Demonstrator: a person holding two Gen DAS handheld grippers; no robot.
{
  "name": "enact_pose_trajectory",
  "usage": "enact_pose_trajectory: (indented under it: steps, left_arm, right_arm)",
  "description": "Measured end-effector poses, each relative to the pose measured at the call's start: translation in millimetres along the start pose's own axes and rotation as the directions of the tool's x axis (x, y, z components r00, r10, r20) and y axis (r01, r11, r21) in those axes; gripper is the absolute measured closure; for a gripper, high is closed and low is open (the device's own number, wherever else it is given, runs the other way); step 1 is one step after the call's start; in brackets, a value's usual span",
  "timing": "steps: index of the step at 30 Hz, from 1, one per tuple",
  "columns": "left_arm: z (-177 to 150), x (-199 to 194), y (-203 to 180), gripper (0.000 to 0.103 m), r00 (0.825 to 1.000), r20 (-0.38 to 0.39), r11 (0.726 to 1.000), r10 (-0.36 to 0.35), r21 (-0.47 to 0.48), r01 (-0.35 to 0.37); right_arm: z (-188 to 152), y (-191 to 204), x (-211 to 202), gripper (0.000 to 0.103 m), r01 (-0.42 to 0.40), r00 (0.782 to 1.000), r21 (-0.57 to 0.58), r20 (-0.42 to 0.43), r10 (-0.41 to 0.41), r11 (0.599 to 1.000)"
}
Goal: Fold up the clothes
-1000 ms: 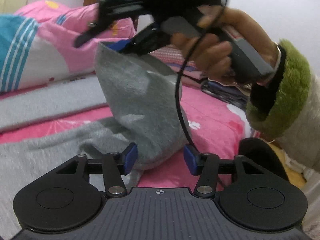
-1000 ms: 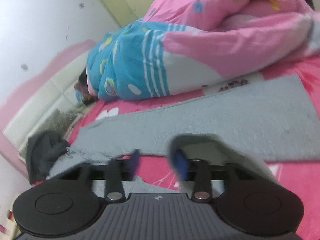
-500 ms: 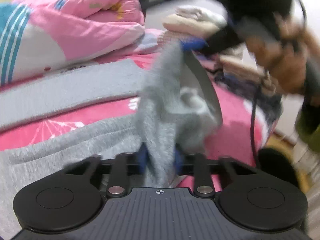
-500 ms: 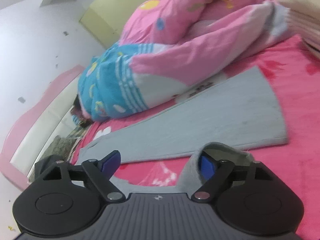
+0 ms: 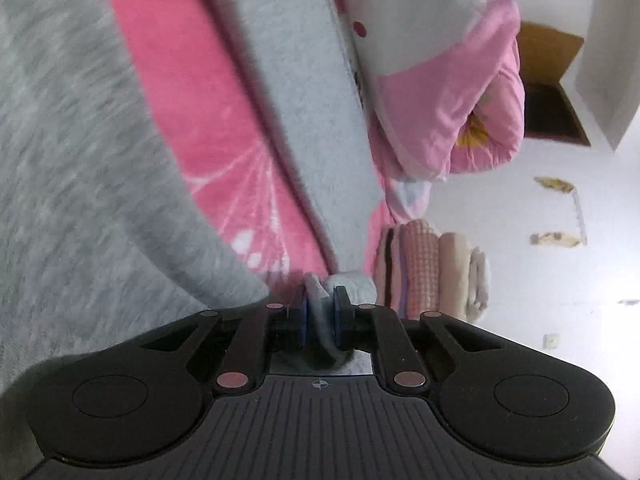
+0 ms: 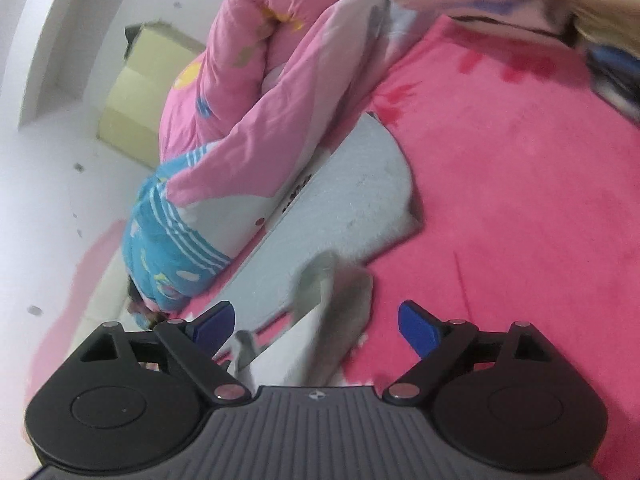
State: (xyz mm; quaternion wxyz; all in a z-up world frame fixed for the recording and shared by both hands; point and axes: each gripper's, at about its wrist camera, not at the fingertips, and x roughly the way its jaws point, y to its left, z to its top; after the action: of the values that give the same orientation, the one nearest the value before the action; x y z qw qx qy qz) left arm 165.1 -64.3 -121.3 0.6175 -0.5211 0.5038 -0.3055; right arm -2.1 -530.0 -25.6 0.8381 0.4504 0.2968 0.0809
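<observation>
Grey trousers lie spread on the pink bed, one leg running beside the quilt. My left gripper, rolled on its side, is shut on a bunched fold of the grey cloth pinched between its blue pads. In the right wrist view the flat grey leg lies ahead. My right gripper has its jaws wide and opening. A raised, blurred fold of grey cloth stands between them, and neither pad touches it.
A rolled pink, white and blue quilt lines the far side of the bed. A stack of folded clothes sits past the trouser leg's end. Bare pink sheet stretches to the right. A cardboard box stands by the wall.
My left gripper closed on the grey cloth, rolled onto its side and dropped towards the bed. My right gripper let go of the cloth, opened wide and moved lower.
</observation>
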Motion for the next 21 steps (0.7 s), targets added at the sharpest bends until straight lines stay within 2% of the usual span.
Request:
enact_pose_trajectory:
  steps: [6,9,11,13,15,17,21]
  left_arm:
    - [0.0,-2.4,-8.4,0.092,0.999,-0.018,0.998,-0.047,0.041,0.048]
    - [-4.5,1.9,-20.3,0.092,0.996,-0.039,0.994,-0.081,0.076,0.084]
    - [-9.5,2.5,-28.2,0.092,0.993,-0.061,0.989,-0.106,0.097,0.111]
    - [-17.6,4.1,-36.6,0.092,0.987,-0.095,0.982,-0.128,0.125,0.140]
    - [-27.0,6.4,-45.0,0.092,0.980,-0.134,0.974,-0.148,0.153,0.168]
    - [-39.1,9.4,-53.3,0.092,0.970,-0.178,0.964,-0.167,0.178,0.199]
    - [-76.7,15.7,-70.2,0.092,0.935,-0.297,0.935,-0.195,0.231,0.269]
  right_arm:
    - [-33.7,-2.7,11.7,0.014,-0.093,0.991,0.065,-0.087,0.098,0.994]
    - [-42.1,5.7,30.8,0.017,-0.106,0.986,0.071,-0.124,0.114,0.992]
    - [-43.2,8.4,46.1,0.029,-0.071,0.987,0.070,-0.137,0.080,0.995]
    - [-43.4,8.1,56.9,0.039,-0.069,0.986,0.075,-0.144,0.079,0.995]
    - [-43.9,7.4,61.8,0.058,-0.079,0.985,0.078,-0.146,0.090,0.994]
    - [-45.4,6.1,58.5,0.089,-0.080,0.987,0.077,-0.134,0.090,0.994]
    - [-51.0,-1.2,21.6,0.097,-0.113,0.990,0.093,-0.077,0.120,0.989]
